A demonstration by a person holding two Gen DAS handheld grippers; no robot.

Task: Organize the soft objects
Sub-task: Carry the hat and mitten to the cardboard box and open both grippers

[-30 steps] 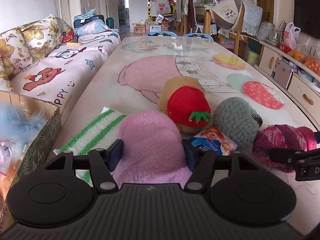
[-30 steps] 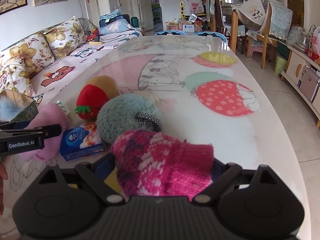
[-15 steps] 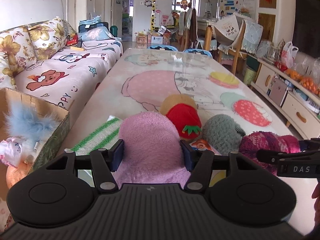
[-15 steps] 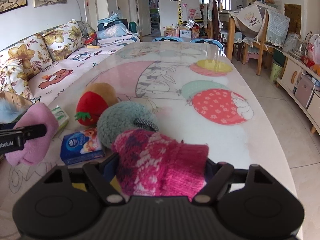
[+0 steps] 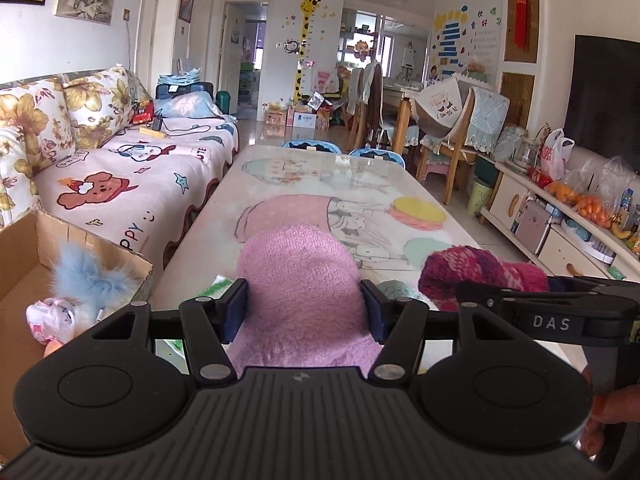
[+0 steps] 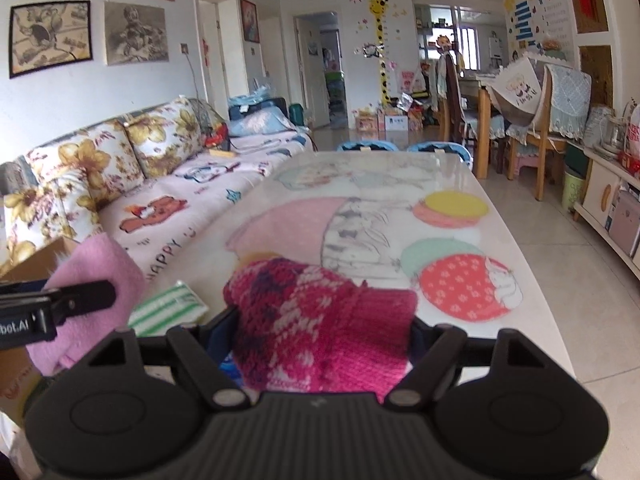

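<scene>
Cardboard box far left w/ blue fluffy toy inside. Pink fleece hat: my left gripper clamped on it, above table. Magenta knit hat: my right gripper clamped on it, beside.

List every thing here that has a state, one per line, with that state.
Left claw: shut on the pink hat, held above the table.
Right claw: shut on the knit hat, also lifted.
Cardboard box: open, with a blue fluffy toy inside.
Green striped cloth: lying flat on the table.
Teal hat: on the table, mostly hidden.
</scene>
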